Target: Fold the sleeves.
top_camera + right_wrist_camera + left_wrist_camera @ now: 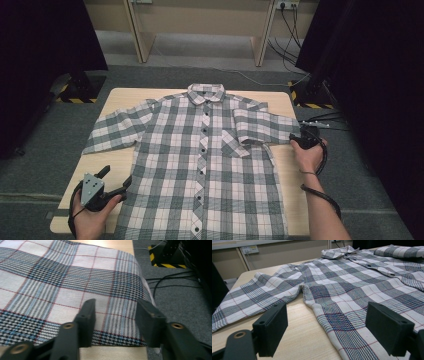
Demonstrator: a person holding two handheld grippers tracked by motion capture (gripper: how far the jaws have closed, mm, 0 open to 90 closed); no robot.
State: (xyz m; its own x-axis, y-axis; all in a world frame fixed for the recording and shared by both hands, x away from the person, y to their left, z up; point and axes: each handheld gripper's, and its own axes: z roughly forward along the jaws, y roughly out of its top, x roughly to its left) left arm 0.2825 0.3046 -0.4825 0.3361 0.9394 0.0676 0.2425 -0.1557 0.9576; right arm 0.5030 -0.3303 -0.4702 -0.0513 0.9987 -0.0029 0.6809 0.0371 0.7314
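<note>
A grey-and-white plaid short-sleeved cotton shirt lies flat, buttoned and front up, covering most of the pale wooden surface, collar at the far edge. The left tool rests just beside the shirt's near left hem, jaws spread wide with nothing between them. The right tool sits at the end of the shirt's right sleeve, which is folded in toward the chest; its jaws stand apart over the cuff edge, not pinching the cloth.
</note>
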